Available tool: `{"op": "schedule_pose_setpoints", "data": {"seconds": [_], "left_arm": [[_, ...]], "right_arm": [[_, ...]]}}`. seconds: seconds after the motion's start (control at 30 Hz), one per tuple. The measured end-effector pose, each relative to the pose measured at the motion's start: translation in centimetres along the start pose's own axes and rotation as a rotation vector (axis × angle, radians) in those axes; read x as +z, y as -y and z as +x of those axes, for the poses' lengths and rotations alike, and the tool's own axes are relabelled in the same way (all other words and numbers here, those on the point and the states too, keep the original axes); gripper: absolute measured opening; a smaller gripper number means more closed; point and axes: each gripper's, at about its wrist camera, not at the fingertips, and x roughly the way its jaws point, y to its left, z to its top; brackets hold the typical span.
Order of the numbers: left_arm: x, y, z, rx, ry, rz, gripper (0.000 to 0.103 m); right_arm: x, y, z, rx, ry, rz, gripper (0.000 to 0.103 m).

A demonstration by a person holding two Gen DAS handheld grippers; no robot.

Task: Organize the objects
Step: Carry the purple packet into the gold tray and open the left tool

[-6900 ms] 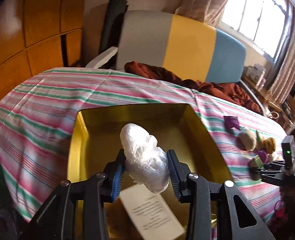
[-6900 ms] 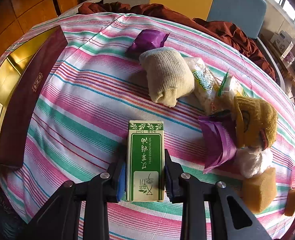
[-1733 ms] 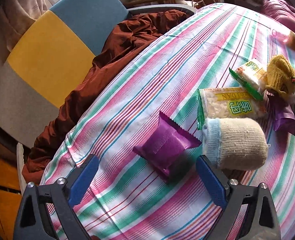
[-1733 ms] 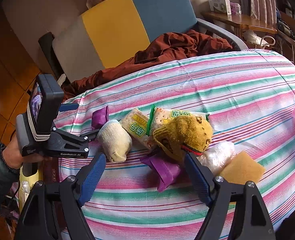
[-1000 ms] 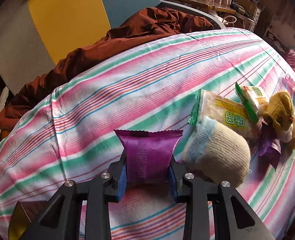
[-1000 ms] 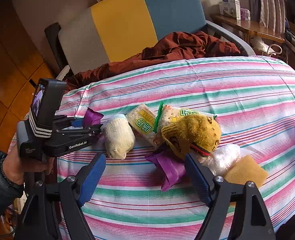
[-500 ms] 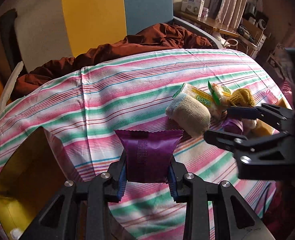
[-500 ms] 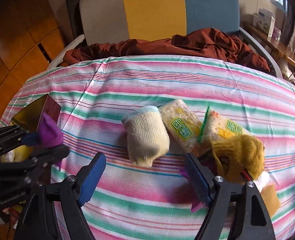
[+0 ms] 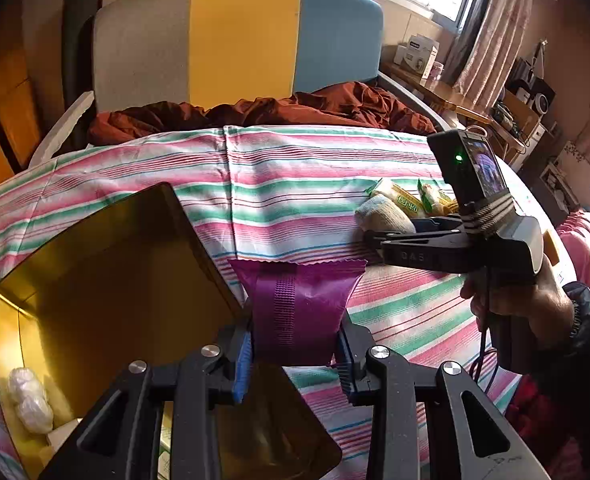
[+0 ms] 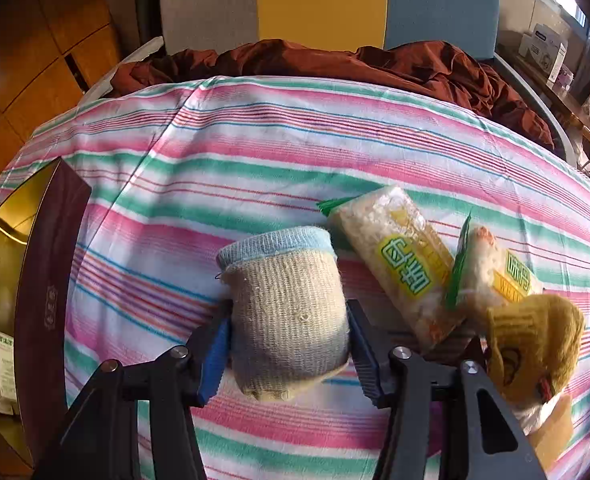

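The left gripper [image 9: 295, 350] is clamped on a purple snack packet [image 9: 297, 312], held above the near right edge of the gold-lined box [image 9: 95, 280] at the left of the striped tablecloth [image 9: 295, 184]. A white plastic-wrapped bundle [image 9: 29, 398] lies in the box's near left corner. The right gripper [image 10: 289, 354] is closing its jaws around a rolled beige sock [image 10: 287, 316], whose sides its pads meet. Just right lie two rice-cracker packets [image 10: 399, 260] and a yellow knitted sock [image 10: 535, 340].

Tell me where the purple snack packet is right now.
In the left wrist view, the purple snack packet is clamped in the left gripper, held above the right edge of the gold-lined box.
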Motion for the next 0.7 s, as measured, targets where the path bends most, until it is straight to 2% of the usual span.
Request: {"op": "schedule_pose_setpoints", "data": {"seconds": [0.3, 0.4, 0.7], "left_arm": [[-3.2, -2.8, -2.6, 0.01, 0.03, -0.107, 0.035], [-4.3, -4.8, -3.7, 0.029, 0.043, -0.156, 0.035], [-7.2, -10.9, -9.2, 0.132, 0.142, -0.31, 0.035]], "right_arm": [[-4.6, -3.4, -1.9, 0.053, -0.043, -0.096, 0.054], [-6.0, -4.6, -2.3, 0.036, -0.039, -0.162, 0.054], [-6.4, -5.2, -2.0, 0.002, -0.026, -0.202, 0.054]]}}
